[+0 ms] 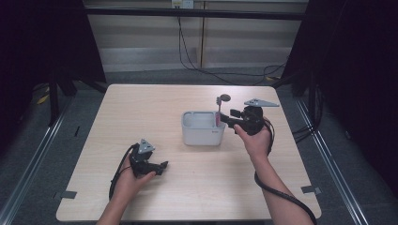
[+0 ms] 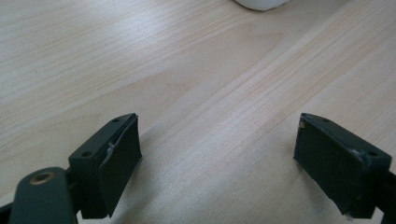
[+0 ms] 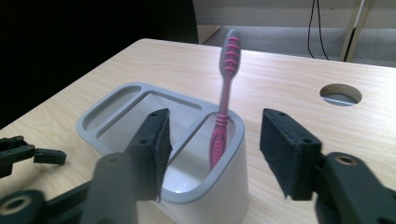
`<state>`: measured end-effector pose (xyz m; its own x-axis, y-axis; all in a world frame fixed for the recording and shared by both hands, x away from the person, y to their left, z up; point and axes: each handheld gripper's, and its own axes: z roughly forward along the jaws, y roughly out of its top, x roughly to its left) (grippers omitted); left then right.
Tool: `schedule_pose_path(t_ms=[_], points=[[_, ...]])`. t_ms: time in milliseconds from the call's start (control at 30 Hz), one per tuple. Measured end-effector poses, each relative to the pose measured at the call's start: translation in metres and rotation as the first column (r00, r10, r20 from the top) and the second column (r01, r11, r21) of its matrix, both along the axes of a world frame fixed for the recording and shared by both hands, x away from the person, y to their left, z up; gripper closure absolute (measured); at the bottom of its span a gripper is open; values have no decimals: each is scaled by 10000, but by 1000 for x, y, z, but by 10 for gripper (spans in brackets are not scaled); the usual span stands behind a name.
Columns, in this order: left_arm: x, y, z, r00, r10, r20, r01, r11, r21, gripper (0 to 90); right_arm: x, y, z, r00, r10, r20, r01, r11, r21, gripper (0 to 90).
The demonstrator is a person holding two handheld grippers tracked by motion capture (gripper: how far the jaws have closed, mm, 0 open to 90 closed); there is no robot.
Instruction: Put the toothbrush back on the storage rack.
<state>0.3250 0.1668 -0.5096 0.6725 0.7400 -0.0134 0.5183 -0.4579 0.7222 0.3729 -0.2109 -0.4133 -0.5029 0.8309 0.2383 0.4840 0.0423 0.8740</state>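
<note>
A white holder (image 1: 202,127) with a grey rim (image 3: 116,95) stands mid-table. A pink and grey toothbrush (image 1: 218,115) stands upright in its right end compartment, handle down, leaning a little (image 3: 224,102). My right gripper (image 1: 226,117) is level at the holder's right end; its jaws stand apart either side of the toothbrush (image 3: 215,120) and its pads do not touch it. My left gripper (image 1: 163,165) rests low at the front left of the table, jaws wide open over bare wood (image 2: 217,135).
A round cable hole (image 3: 341,94) is cut in the wooden table (image 1: 155,108) just behind the holder. The holder's other compartments hold nothing. The right gripper's cable (image 1: 277,190) trails along the forearm. Dark curtains flank the table.
</note>
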Motion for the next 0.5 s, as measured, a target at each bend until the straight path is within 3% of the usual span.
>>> schedule_pose_path(t_ms=[133,500], points=[[0,0,0,10000,6,0,-6,10000,-1,140,-1,-2,0,9999,102,19,-102,9999,-29,341],[0,0,0,10000,-3,9,3,10000,-16,141,-7,-6,0,9990,431,98,-428,9987,-287,276]])
